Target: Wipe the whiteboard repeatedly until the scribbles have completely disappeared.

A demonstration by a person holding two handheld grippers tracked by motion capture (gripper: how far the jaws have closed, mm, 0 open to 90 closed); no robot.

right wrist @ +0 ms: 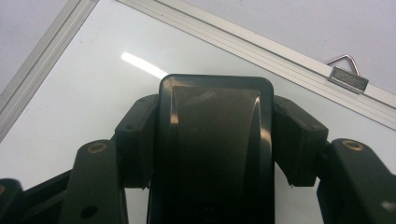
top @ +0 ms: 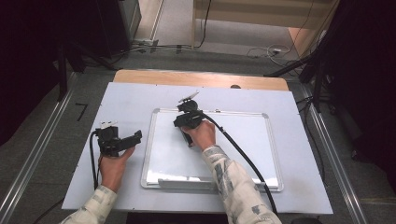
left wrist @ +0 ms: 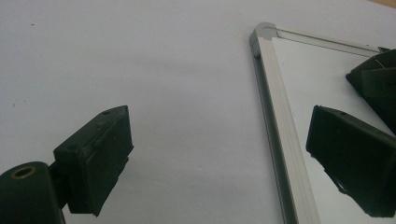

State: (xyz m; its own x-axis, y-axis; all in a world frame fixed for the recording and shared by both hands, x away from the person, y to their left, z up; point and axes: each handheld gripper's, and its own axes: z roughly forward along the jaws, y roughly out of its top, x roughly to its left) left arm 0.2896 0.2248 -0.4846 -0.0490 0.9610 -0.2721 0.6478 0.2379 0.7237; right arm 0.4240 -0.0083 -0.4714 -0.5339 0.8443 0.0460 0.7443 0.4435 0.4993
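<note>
A white whiteboard with a silver frame (top: 148,144) lies flat on the pale table cover. My right gripper (top: 185,130) rests over its upper left part, held by a hand in a patterned sleeve. In the right gripper view the right gripper (right wrist: 217,109) is shut on a black block-shaped eraser (right wrist: 217,154), with a pad pressed on each side, just above the white surface (right wrist: 93,93). To the left of the board my left gripper (top: 130,140) is held low by the other hand. In its own view the left gripper (left wrist: 219,126) is open with nothing between the jaws, which straddle the board's frame (left wrist: 275,116).
A pen tray (top: 187,183) runs along the board's near edge. A metal hanging hook (right wrist: 348,74) sits on the far frame. A thick black cable (top: 243,154) trails from the right gripper across the board. The wooden table edge (top: 201,78) shows behind the cover.
</note>
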